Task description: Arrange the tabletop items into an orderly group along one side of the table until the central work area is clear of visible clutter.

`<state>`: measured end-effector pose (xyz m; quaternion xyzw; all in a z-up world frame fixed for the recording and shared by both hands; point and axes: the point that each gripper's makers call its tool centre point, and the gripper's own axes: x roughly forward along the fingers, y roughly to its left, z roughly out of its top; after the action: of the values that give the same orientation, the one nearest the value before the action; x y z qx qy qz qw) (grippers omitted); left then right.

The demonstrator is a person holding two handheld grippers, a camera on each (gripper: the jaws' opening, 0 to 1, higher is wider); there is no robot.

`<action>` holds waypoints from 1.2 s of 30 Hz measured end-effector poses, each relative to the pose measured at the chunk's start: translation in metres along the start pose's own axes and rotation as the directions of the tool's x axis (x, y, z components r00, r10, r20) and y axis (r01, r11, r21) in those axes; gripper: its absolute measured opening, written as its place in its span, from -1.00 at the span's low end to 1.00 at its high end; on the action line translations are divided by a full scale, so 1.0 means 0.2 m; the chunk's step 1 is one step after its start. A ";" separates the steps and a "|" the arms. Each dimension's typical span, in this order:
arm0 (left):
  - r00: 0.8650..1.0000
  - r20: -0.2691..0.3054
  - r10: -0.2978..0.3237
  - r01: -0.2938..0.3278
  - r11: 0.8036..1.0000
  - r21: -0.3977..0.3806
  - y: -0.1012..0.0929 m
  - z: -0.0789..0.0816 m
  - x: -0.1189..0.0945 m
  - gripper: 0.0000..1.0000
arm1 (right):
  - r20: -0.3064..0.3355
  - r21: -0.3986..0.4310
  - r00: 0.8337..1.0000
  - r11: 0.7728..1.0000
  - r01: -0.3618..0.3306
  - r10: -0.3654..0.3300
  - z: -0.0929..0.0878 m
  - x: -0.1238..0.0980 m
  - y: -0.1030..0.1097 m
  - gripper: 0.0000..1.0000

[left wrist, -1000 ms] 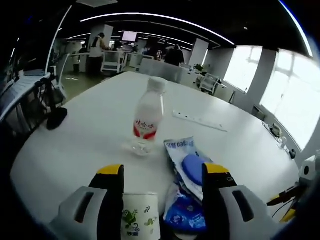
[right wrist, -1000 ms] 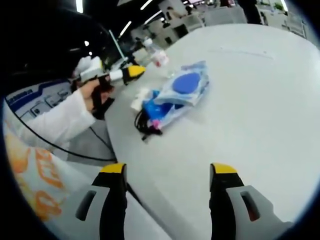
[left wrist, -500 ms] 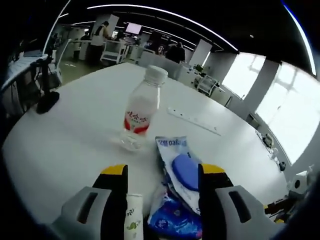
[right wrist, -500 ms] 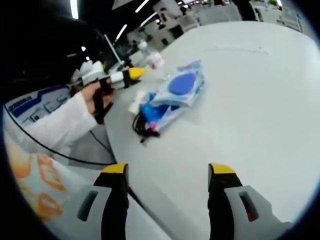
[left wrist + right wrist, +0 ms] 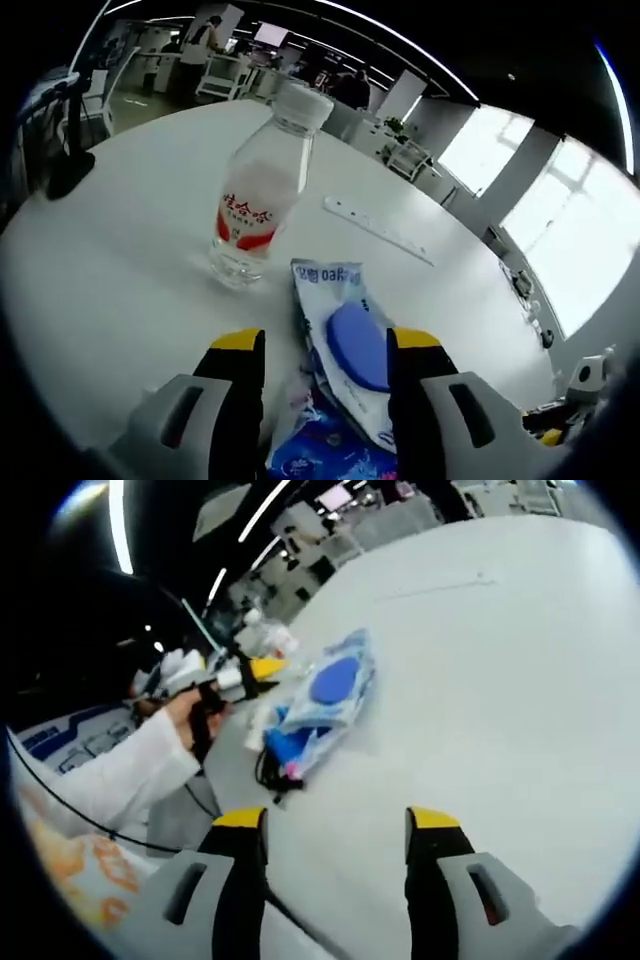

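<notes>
Left tongs stand apart, straddling the blue wipes packet lying just beyond the tips, probably lining up a grab. The bottle stands ahead-left. Right tongs hang apart over bare counter, idle.

An open-plan office: long ceiling light strips, big windows, rows of desks with chairs, a wall monitor and people standing.

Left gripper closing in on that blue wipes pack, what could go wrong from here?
1. The water bottle stands upright just beyond the wipes pack; pushing the left gripper further forward could tip it.
2. In the right gripper view the pack and a black cable lie near the table edge; a nudge may drop them.
</notes>
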<state>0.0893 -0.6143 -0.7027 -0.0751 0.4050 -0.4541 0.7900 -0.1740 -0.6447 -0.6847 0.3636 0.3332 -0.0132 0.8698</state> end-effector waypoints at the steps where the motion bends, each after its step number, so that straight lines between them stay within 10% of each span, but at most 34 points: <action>1: 1.000 -0.001 -0.001 0.001 1.000 -0.005 0.00 0.00 0.01 0.00 | 0.001 -0.001 1.000 1.000 0.000 0.000 0.00 0.00 0.00 -0.03; 16: 0.998 -0.059 -0.016 0.011 0.996 -0.088 -0.04 -0.05 0.16 0.11 | 0.124 0.229 0.986 0.964 -0.133 0.107 0.24 0.13 0.14 -0.25; 23: 0.997 -0.078 -0.020 0.011 0.993 -0.115 -0.04 -0.07 0.20 0.09 | 0.042 0.189 0.996 0.979 -0.081 0.074 0.25 0.31 0.15 -0.26; 36: 0.990 -0.138 -0.011 -0.012 0.986 -0.165 0.00 -0.12 0.26 -0.16 | 0.036 0.512 0.993 0.852 -0.112 0.109 0.27 0.52 0.15 -0.32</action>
<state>0.0848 -0.6487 -0.7484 -0.1088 0.4951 -0.4226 0.7513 -0.0546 -0.6342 -0.6988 0.6005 0.2936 -0.0528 0.7419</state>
